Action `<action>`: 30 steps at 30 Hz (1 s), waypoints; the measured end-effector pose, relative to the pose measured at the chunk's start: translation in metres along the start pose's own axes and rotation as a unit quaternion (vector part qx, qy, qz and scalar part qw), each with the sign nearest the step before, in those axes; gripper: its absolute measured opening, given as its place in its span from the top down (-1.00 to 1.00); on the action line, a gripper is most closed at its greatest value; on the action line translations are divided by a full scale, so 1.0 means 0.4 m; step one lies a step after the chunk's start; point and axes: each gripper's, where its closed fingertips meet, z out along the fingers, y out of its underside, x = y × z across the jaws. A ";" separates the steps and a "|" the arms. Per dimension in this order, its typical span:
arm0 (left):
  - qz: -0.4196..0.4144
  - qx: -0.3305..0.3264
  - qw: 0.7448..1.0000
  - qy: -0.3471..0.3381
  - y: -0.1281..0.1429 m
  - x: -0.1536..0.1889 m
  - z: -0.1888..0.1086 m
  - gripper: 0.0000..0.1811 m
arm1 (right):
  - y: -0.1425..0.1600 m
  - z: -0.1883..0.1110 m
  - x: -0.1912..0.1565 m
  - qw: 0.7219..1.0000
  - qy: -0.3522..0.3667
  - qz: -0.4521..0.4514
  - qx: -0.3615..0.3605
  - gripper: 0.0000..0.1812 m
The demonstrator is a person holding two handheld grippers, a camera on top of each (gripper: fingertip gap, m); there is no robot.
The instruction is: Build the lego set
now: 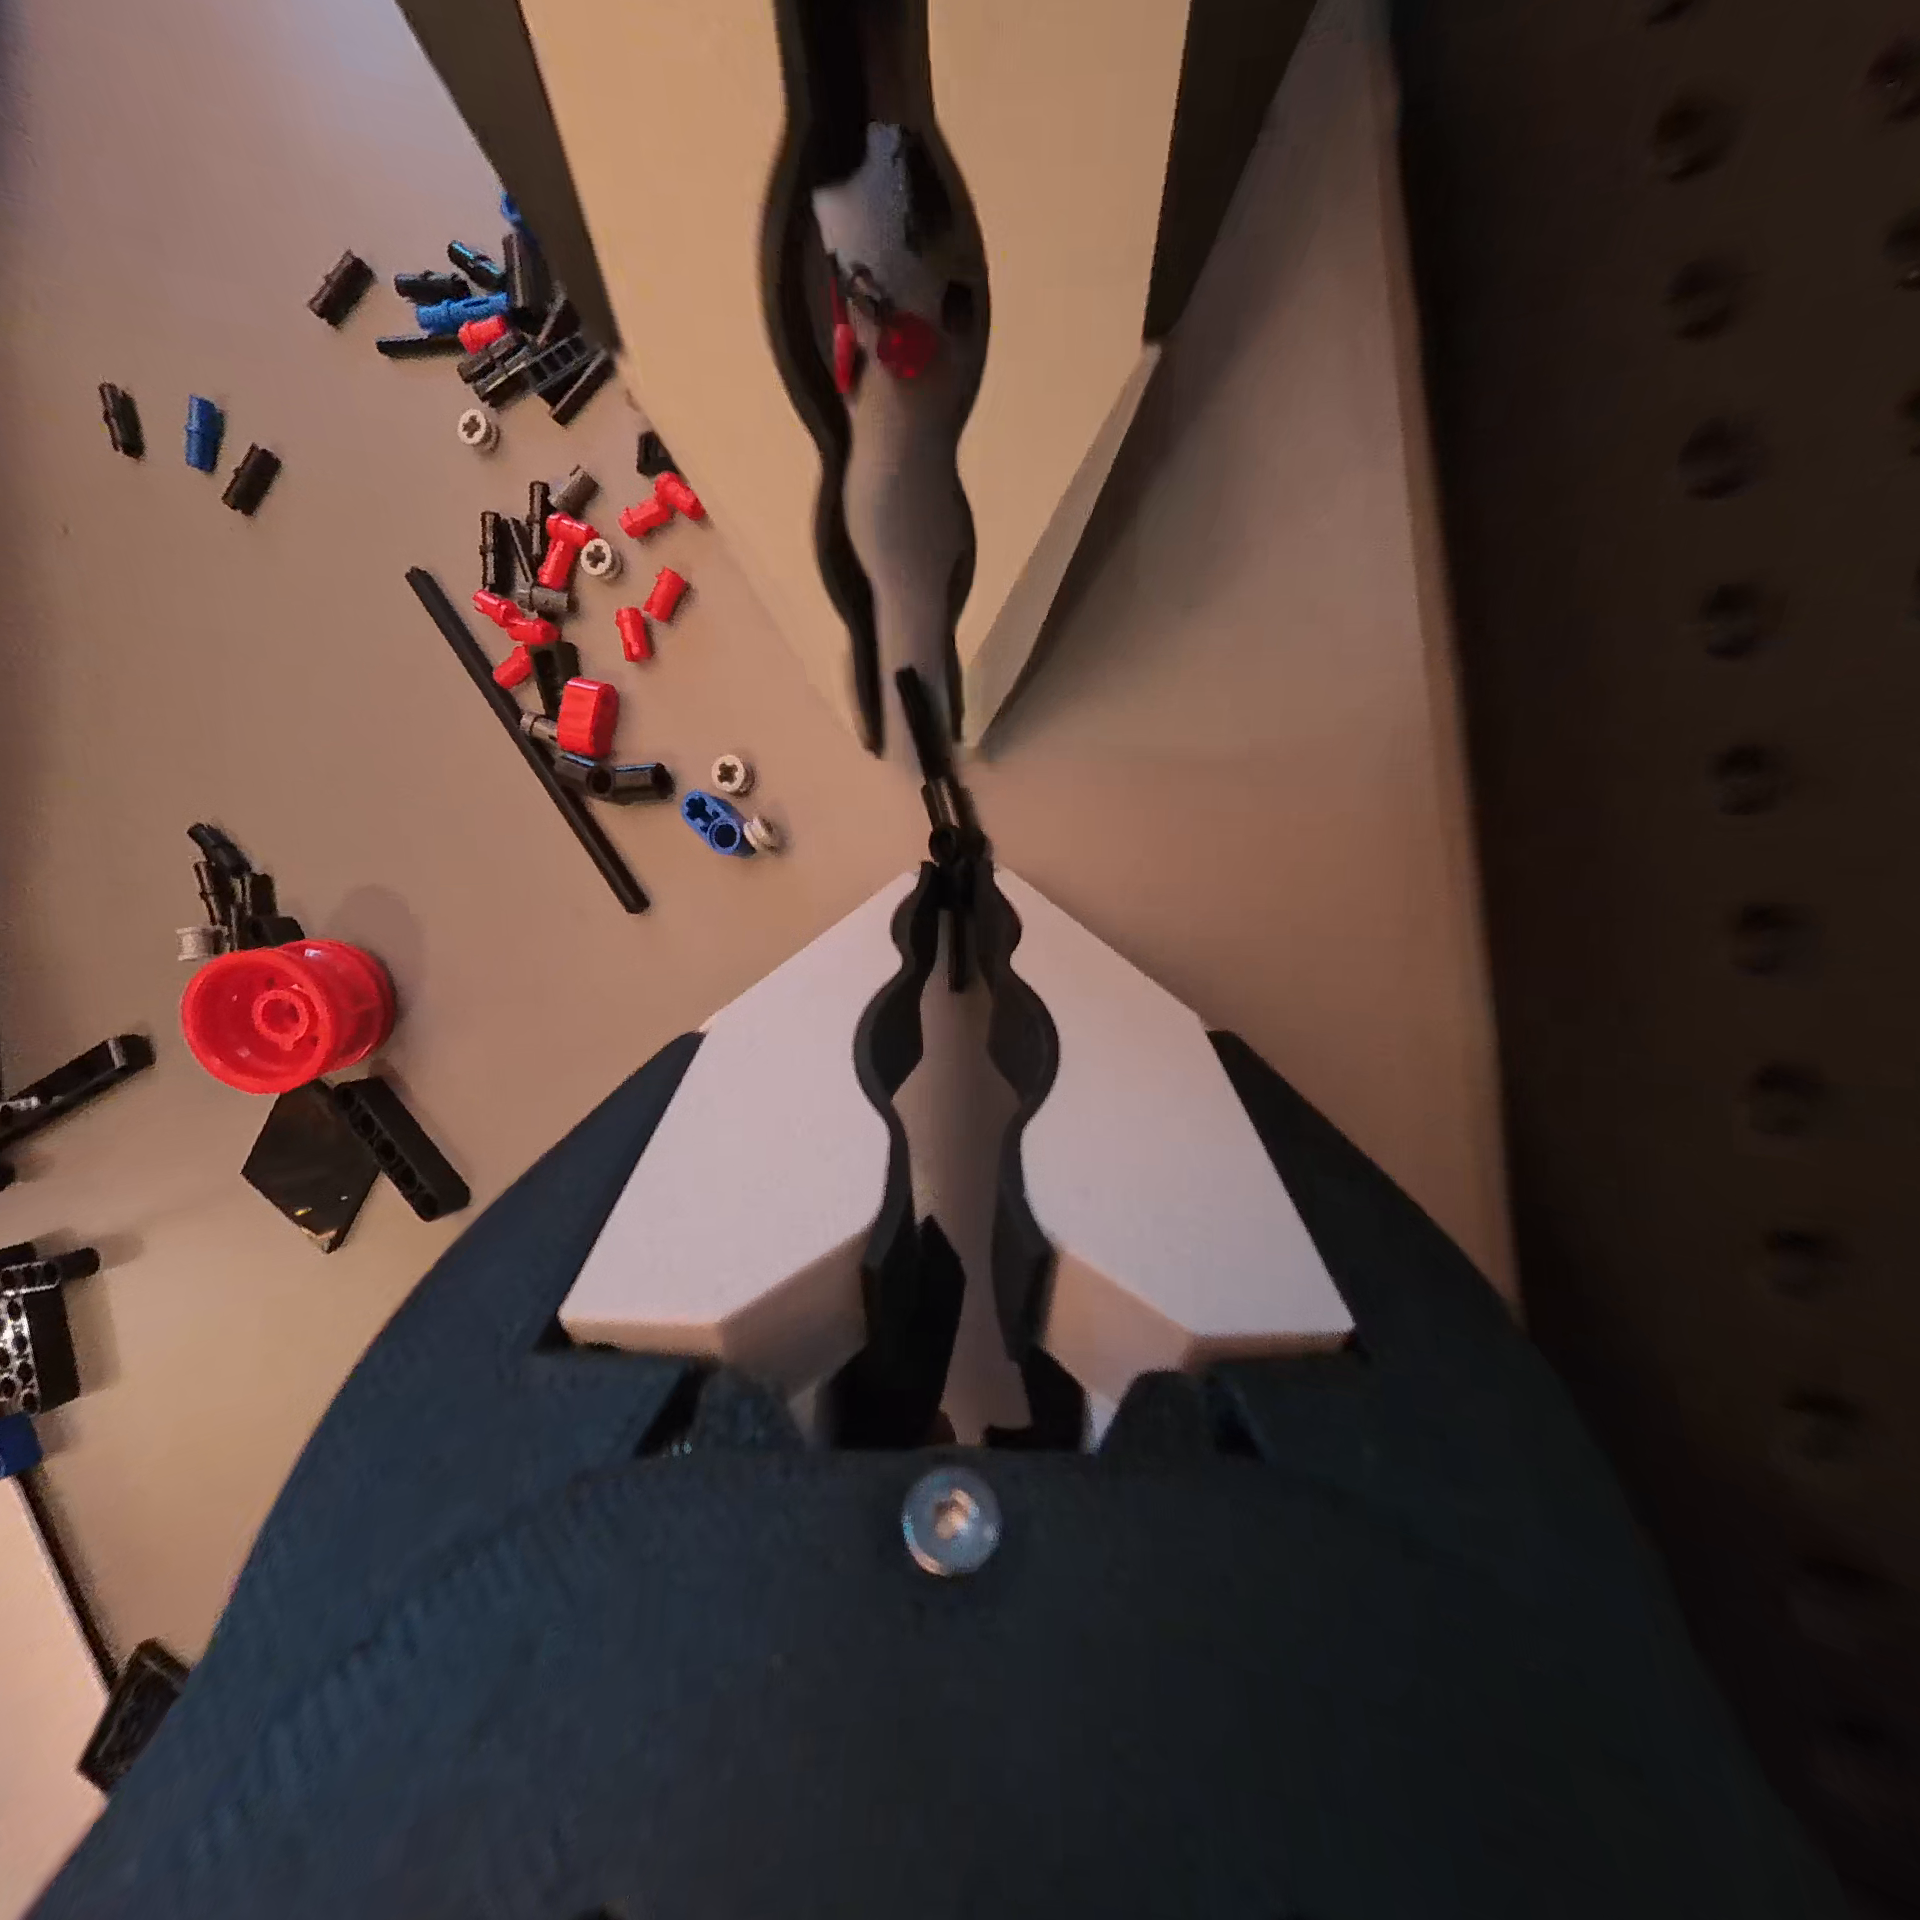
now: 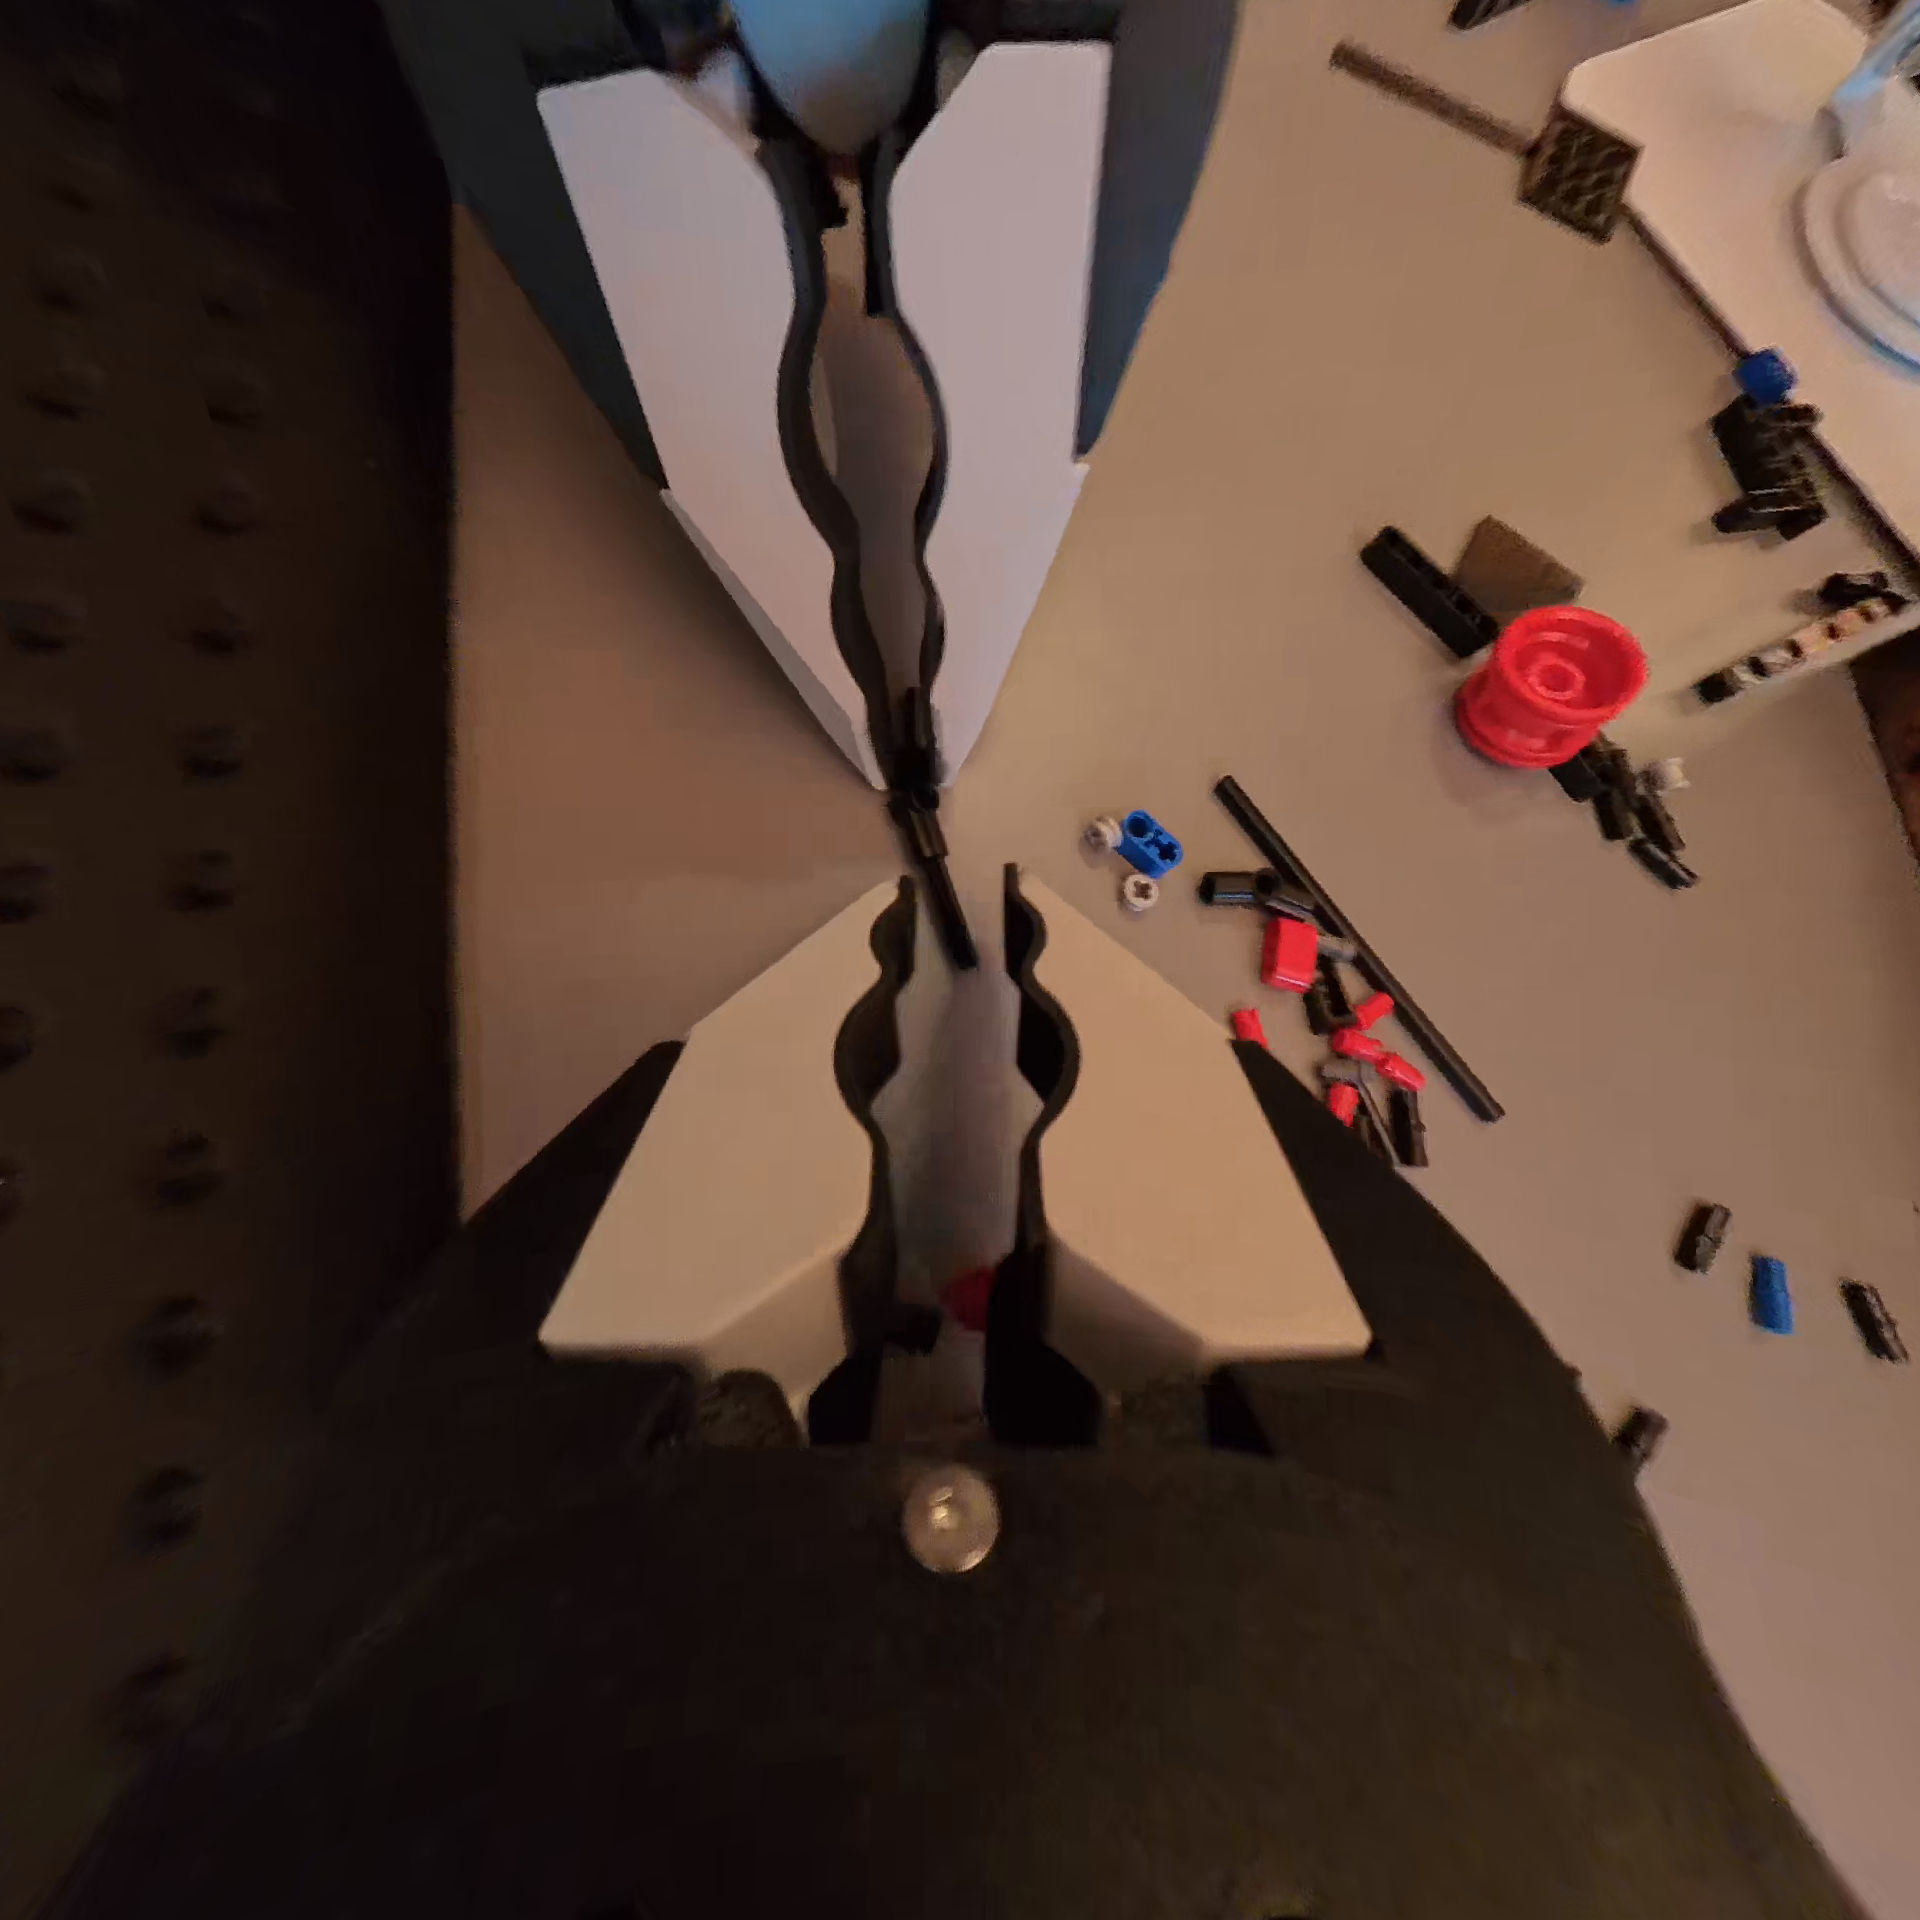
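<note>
Left gripper pinching black axle | right gripper spread around its far end | no writing readable

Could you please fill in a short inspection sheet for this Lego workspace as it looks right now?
Surface: pale beige table, evenly lit.
Job's things: thin black axle assembly held in the air between the two grippers; red wheel hub lying on the table; long black axle beside the loose parts.
Clutter: scattered red, black and blue pins and connectors; a second heap farther off.
Grippers: left gripper shut on the axle assembly; right gripper slightly open around its other end.
Cables: nothing seen.
Surroundings: dark studded panel along the table edge; clear container at the corner, blurred.
</note>
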 end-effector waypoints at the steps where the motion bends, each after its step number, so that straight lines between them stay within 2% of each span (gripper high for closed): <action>1: -0.003 0.000 1.000 -0.002 0.002 0.001 -0.002 0.95 | -0.002 -0.008 0.004 1.000 0.008 -0.003 0.002 0.79; 3: -0.004 0.006 1.000 -0.005 -0.001 0.004 -0.010 0.95 | 0.004 -0.011 0.001 1.000 0.015 -0.014 -0.010 0.81; 6: -0.009 0.017 1.000 -0.002 -0.007 0.018 -0.021 0.95 | 0.013 0.006 -0.021 0.999 0.005 -0.033 -0.033 0.96; 16: 0.007 0.018 1.000 -0.010 0.007 0.033 -0.016 0.96 | 0.008 0.014 -0.046 0.998 -0.016 -0.041 -0.037 0.99; 30: 0.009 -0.005 0.999 -0.032 0.005 0.038 -0.017 0.95 | 0.006 0.015 -0.047 0.998 0.005 -0.053 -0.041 1.00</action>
